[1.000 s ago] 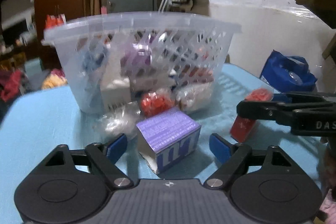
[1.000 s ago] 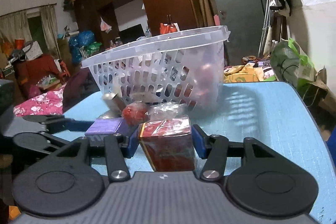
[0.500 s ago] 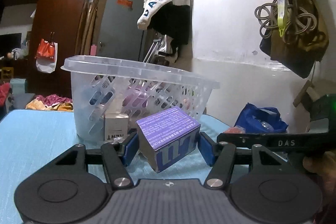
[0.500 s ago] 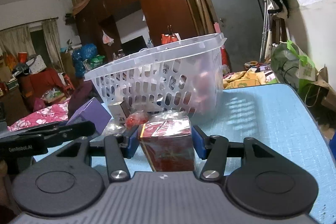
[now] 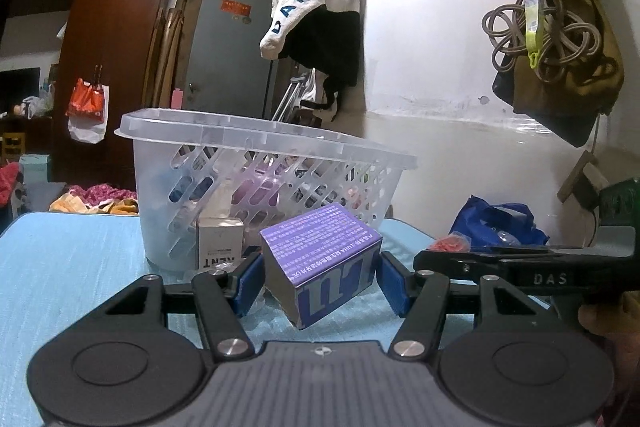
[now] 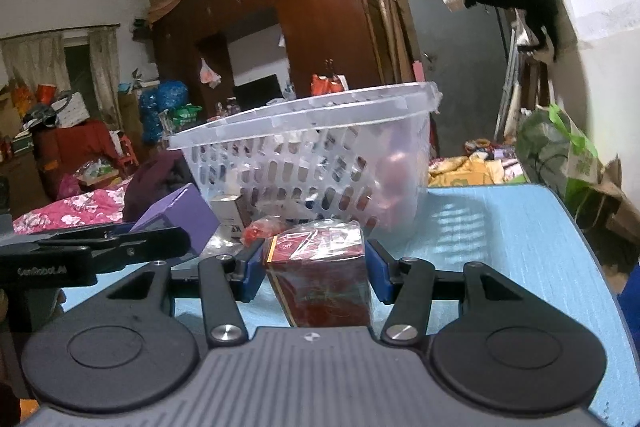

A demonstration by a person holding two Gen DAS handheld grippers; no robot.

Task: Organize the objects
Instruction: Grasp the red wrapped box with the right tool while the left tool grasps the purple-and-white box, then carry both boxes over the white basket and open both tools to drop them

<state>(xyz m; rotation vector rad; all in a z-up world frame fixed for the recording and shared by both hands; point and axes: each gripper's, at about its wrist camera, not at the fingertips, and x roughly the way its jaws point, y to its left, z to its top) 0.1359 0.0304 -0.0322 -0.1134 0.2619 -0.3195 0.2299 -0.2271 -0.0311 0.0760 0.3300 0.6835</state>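
Two small cartons in hand, both just in front of the clear plastic basket [image 5: 256, 163]. Left hand-held gripper [image 5: 318, 285] pinching the purple carton [image 5: 320, 259] by its side walls, blue pads pressed on either flank, jaws having just been closing with the carton between them; carton tilted, one bottom corner hanging toward the camera, apparently lifted off the blue surface [image 5: 72, 251]. Right hand-held gripper [image 6: 316, 275] clamped on the red cellophane-wrapped box [image 6: 320, 279], pads flat against its two sides, box upright.

Handling, as a judgement: purple carton likely light and thin-walled, matte printed card, crushable if squeezed hard (best held low on the broad faces, near the folded edges where the card is stiffest). Red box glossy and slick under its film wrap, so prone to sliding between pads; a grip square across the middle seems safest.

Basket: translucent, rigid, slotted lattice walls with a rolled rim, already holding several packets seen dimly through the slots. Against the basket's front wall, a white carton [image 5: 220, 245] standing on the surface, and just before it a crinkled red packet [image 6: 262, 227] in clear wrap (soft, crackly, shapeless).
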